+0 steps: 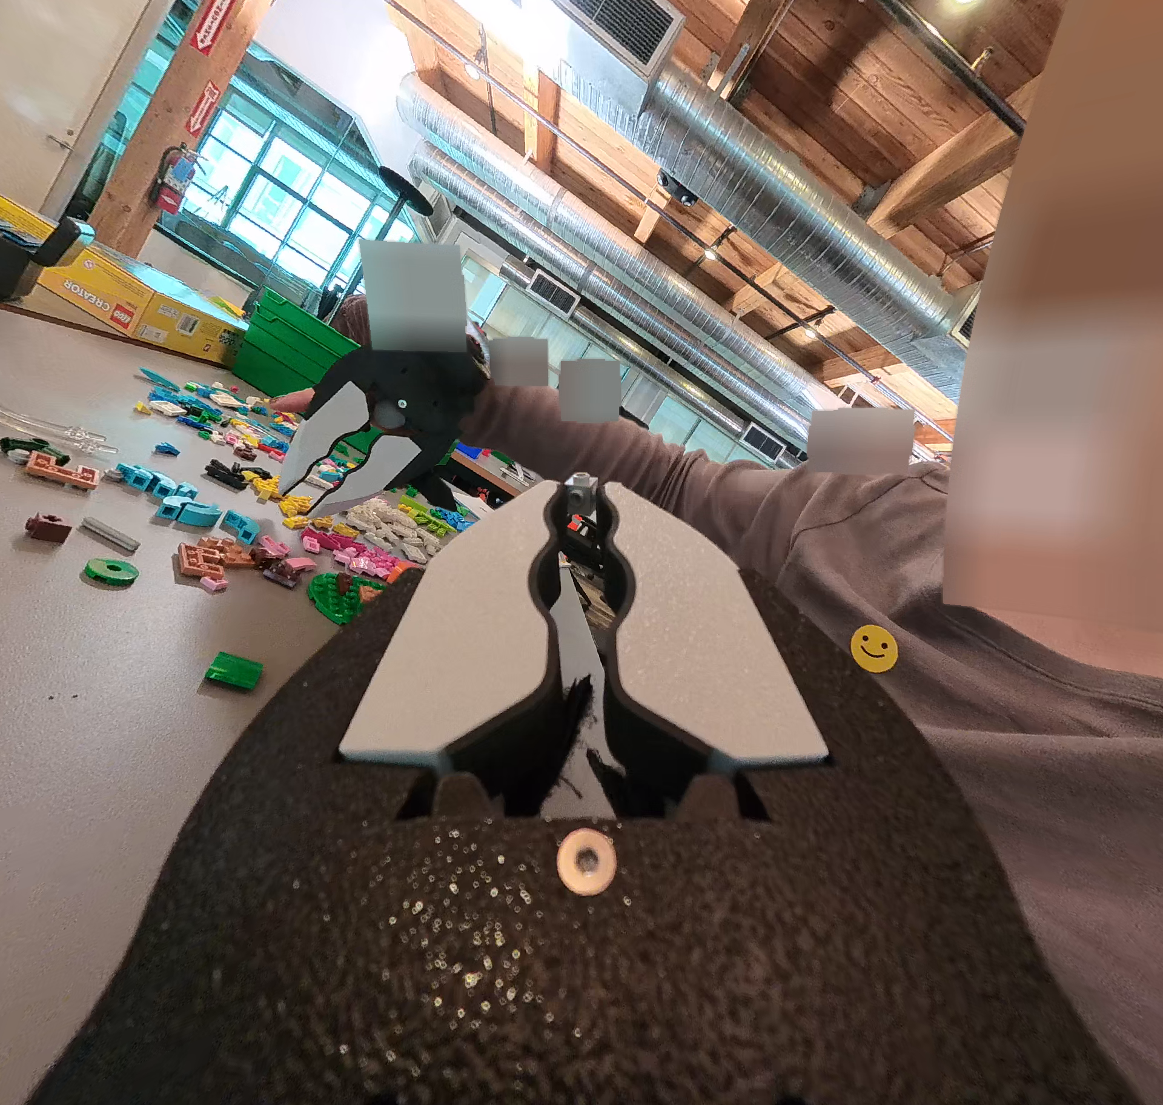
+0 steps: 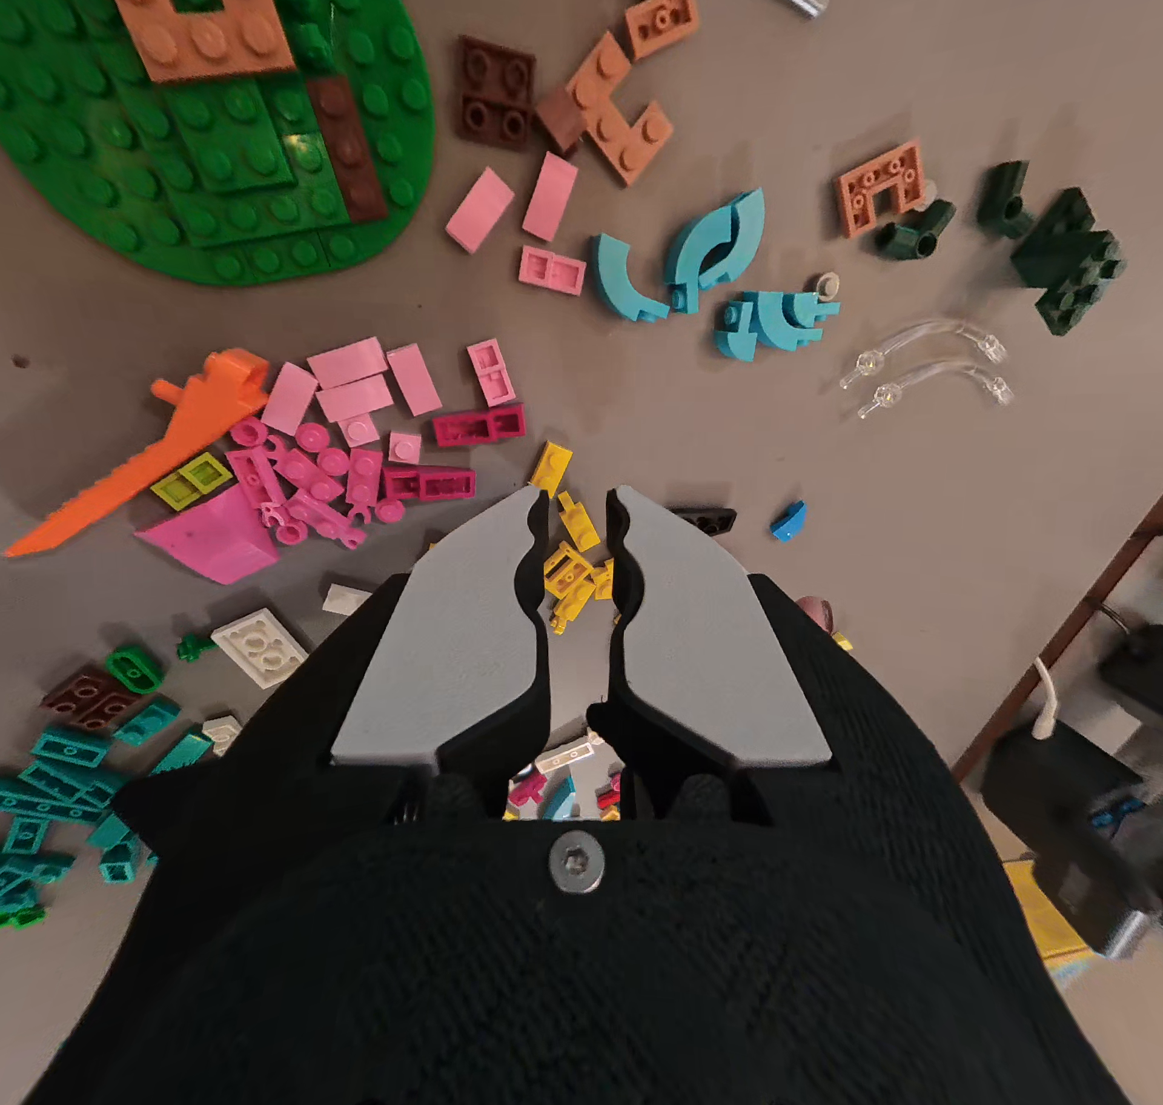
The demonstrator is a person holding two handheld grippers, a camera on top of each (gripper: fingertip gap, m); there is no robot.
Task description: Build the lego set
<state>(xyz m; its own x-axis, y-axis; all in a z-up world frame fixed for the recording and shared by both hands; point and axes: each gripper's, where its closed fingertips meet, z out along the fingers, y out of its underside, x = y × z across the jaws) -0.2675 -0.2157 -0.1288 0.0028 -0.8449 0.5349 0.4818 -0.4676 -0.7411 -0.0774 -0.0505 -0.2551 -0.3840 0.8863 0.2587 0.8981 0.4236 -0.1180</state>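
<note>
My left gripper (image 1: 580,491) is lifted off the table, tilted up, and shut on a small grey brick (image 1: 579,494) at its fingertips. My right gripper (image 2: 576,499) is open and empty, pointing down just above a cluster of small yellow pieces (image 2: 571,562) on the grey table. It also shows in the left wrist view (image 1: 318,492), open over the yellow pieces (image 1: 296,503). The green round baseplate (image 2: 390,130) carries a tan U-shaped plate (image 2: 189,36), a brown strip (image 2: 349,149) and green plates. It also shows in the left wrist view (image 1: 327,596).
Loose pieces cover the table: pink tiles (image 2: 352,376), magenta parts (image 2: 302,483), an orange separator (image 2: 182,433), light-blue arches (image 2: 711,256), dark-green parts (image 2: 1063,256), clear curved rods (image 2: 931,363), teal plates (image 2: 56,791). A yellow box (image 1: 132,307) and green bins (image 1: 283,344) stand far back. The grippers' ends are close to 30 cm from one another. My right gripper is the nearer one to the orange separator (image 2: 182,433): about 9 cm, against 25 cm.
</note>
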